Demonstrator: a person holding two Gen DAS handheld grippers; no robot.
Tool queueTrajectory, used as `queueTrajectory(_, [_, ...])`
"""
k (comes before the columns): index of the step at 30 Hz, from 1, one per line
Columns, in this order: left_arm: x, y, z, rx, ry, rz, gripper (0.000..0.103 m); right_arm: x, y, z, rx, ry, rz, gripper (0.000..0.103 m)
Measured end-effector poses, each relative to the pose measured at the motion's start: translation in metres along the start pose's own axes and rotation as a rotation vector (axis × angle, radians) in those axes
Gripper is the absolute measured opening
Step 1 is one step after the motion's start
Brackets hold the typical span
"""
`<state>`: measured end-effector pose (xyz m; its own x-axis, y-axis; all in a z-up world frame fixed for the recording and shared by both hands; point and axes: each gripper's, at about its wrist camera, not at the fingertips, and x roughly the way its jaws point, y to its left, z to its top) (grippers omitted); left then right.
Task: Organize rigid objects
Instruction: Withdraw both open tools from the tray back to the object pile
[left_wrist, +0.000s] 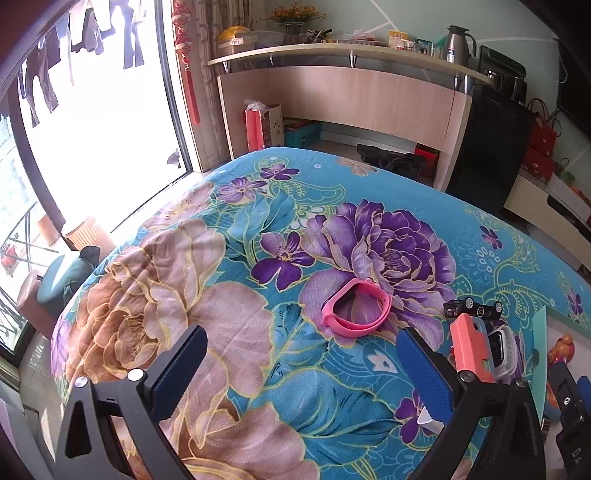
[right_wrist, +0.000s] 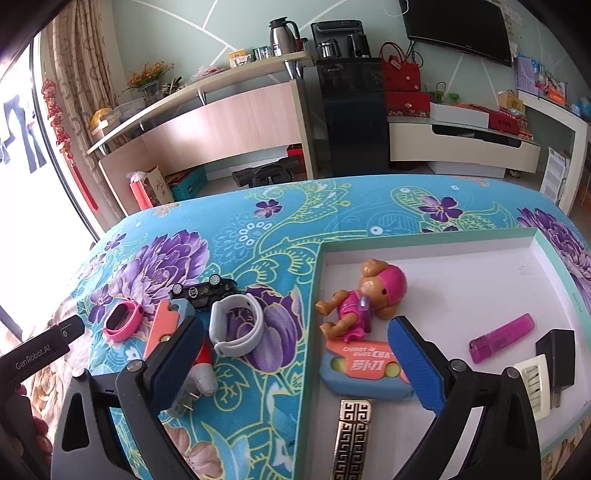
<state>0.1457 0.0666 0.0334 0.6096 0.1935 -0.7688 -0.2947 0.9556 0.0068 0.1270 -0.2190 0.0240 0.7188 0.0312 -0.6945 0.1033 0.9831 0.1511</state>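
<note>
Both the left gripper (left_wrist: 299, 363) and right gripper (right_wrist: 295, 354) hover spread and empty. The box lid (right_wrist: 424, 236) already holds a doll (right_wrist: 364, 299), carrot knife (right_wrist: 364, 367) and lighter (right_wrist: 502, 338); pink band (left_wrist: 356, 308), white watch (right_wrist: 236, 323) and toy car (right_wrist: 205, 290) wait on the bedspread (left_wrist: 229, 277) near its left edge.

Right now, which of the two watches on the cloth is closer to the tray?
The white watch, standing on edge just left of the tray's teal wall. The pink watch lies farther left, beyond the orange knife toy.

Doll (right_wrist: 364, 299) in tray (right_wrist: 436, 247) (watches left)
</note>
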Motion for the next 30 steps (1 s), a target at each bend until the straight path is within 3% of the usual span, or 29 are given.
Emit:
queueTrajectory(9, [0.02,0.02,0.003,-0.051,0.047,-0.055,0.103,0.01,0.04,-0.007,-0.066,0.013,0.063,0.1])
queueTrajectory(18, [0.049,0.005,0.011,0.017,0.089,-0.133,0.103,0.022,0.073,-0.009,-0.102,0.041,0.156,0.098])
queueTrajectory(20, [0.054,0.003,0.011,0.031,0.094,-0.15,0.103,0.027,0.078,-0.009,-0.115,0.05,0.154,0.095])
queueTrajectory(22, [0.059,0.003,0.012,0.028,0.095,-0.176,0.103,0.032,0.082,-0.01,-0.123,0.062,0.15,0.079])
queueTrajectory(30, [0.074,-0.004,0.014,0.03,0.112,-0.239,0.103,0.04,0.085,-0.012,-0.128,0.08,0.142,0.075])
